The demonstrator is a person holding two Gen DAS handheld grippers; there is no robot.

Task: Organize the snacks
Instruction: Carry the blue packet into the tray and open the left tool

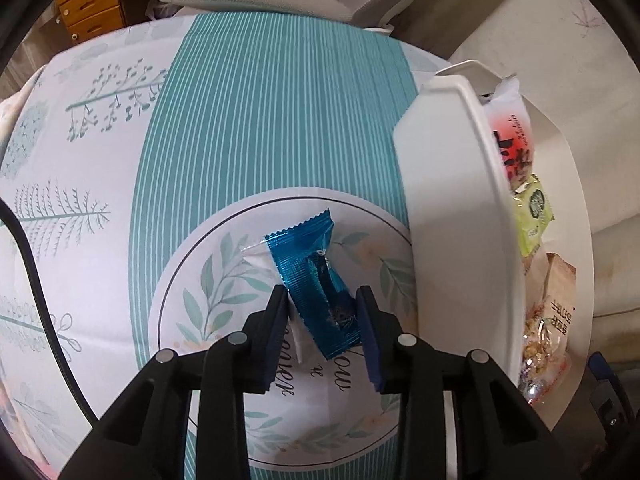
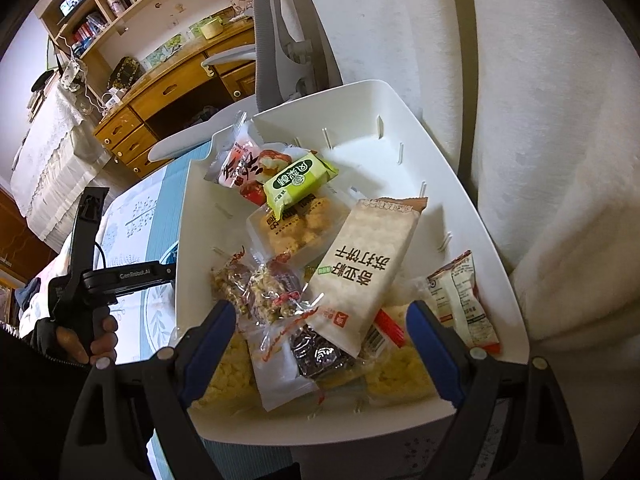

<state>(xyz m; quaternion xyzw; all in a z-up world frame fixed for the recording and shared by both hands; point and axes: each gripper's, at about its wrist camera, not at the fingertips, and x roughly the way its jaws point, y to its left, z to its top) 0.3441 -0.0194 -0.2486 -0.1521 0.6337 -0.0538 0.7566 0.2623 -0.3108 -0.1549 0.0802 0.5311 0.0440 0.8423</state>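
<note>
A blue foil snack packet [image 1: 316, 280] lies on the patterned tablecloth [image 1: 240, 140], just left of a white plastic bin [image 1: 452, 200]. My left gripper [image 1: 322, 300] has its jaws on either side of the packet's near end, close to its sides; I cannot tell if they grip it. The bin [image 2: 352, 120] holds several snacks: a green packet [image 2: 298, 180], a beige cracker pack [image 2: 368, 264], a red-and-white bag [image 2: 244, 164]. My right gripper [image 2: 320, 336] is open and empty, hovering over the bin's near end.
A grey office chair [image 2: 280, 40] stands behind the table. A wooden desk with drawers [image 2: 160, 112] is further back. A white fabric surface [image 2: 540, 120] lies right of the bin. The left gripper's body and hand [image 2: 100, 292] show left of the bin.
</note>
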